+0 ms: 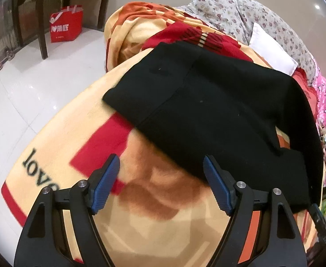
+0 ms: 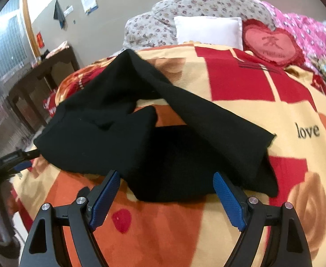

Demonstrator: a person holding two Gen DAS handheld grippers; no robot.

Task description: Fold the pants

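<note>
Pants (image 2: pixel 163 138) black, folds indistinct | left gripper (image 1: pixel 161 166), right gripper (image 2: pixel 166 178) agape

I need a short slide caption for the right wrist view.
Open right gripper poised above rumpled black pants on a patterned blanket.

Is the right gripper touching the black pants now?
Cannot tell. In the right wrist view the right gripper is open, and its blue fingers overlap the near edge of the black pants, but no contact or gap shows plainly.
</note>
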